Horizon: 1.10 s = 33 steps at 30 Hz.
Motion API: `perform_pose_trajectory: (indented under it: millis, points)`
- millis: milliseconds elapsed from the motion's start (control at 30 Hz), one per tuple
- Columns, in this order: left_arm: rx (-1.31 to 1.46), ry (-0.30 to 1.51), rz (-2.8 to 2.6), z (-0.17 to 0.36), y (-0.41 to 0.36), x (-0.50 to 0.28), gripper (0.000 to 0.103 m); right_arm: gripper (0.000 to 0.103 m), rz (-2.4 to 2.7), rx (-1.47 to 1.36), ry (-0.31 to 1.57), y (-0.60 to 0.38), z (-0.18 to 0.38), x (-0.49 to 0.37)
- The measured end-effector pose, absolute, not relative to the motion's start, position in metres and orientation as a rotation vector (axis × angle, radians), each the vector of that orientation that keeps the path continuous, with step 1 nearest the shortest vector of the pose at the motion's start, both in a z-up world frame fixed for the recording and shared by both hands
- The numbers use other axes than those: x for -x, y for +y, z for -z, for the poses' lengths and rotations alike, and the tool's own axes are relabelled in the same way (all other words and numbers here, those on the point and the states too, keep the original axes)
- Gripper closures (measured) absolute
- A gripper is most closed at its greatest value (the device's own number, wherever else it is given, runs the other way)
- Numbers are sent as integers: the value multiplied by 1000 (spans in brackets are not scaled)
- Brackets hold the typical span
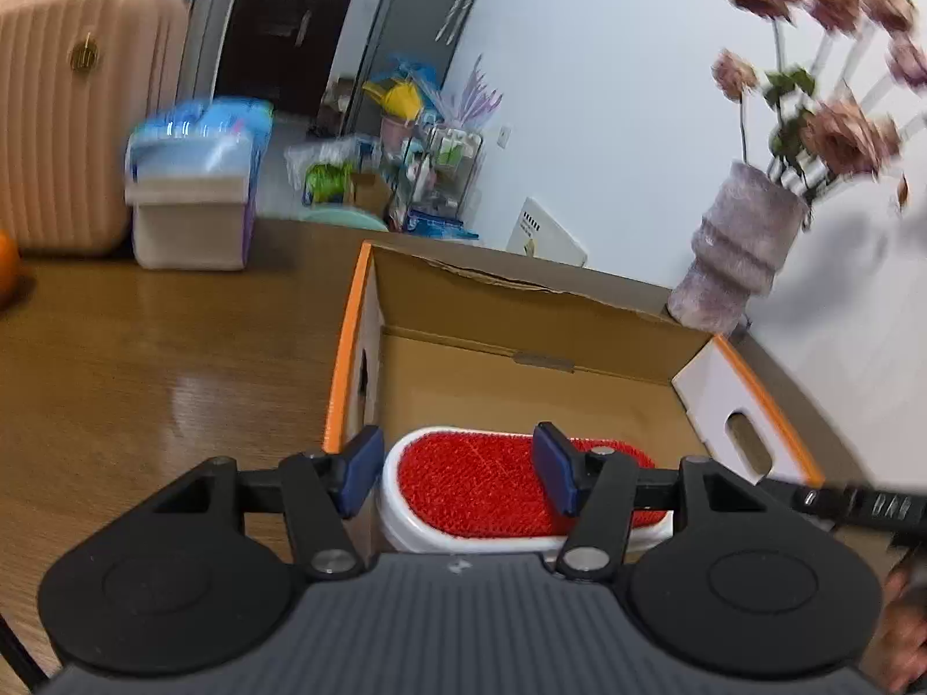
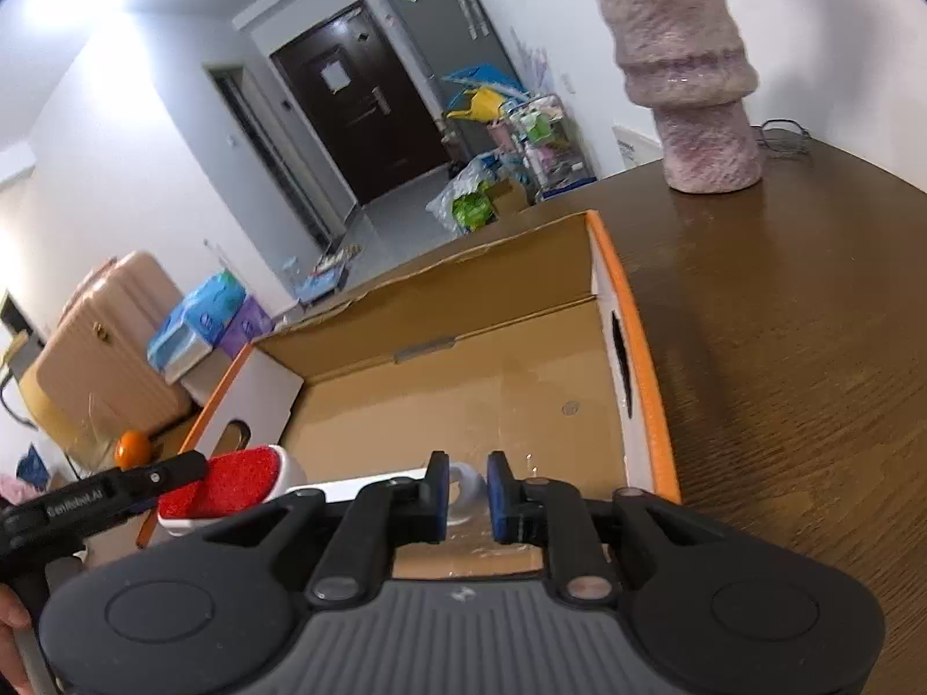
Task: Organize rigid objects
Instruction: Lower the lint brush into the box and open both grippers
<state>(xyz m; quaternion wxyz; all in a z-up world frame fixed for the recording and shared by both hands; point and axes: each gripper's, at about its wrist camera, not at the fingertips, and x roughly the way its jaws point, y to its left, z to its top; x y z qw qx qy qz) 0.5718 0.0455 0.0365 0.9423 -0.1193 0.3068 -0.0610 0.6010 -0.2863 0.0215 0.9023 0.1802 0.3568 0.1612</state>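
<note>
White lint brush with a red bristle face (image 1: 492,486) hangs over the open cardboard box (image 1: 544,341) on the brown wooden counter (image 1: 145,347), left gripper (image 1: 457,472) jaws half-spread clamping its head, right gripper (image 2: 468,492) jaws pinching its white handle.

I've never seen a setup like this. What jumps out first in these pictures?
A lint brush with a bright red pad, gripped by both tongs, the left tongs on its head and the right tongs on its white handle. It hangs over an open orange-edged cardboard box, with a fuzzy purple vase behind.
</note>
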Motion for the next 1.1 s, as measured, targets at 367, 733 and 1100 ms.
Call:
perform_pose_trajectory:
  millis: [367, 733, 1100]
  points:
    - [101, 701, 113, -59, 39, -566, 41, 87, -313, -281, 832, -282, -38, -610]
    - [20, 526, 68, -139, 28, -503, 18, 55, -305, -151, 654, -281, -122, -543]
    - [31, 354, -11, -155, 30, -430, 3, 22, -287, -64, 434, -266, -140, -466]
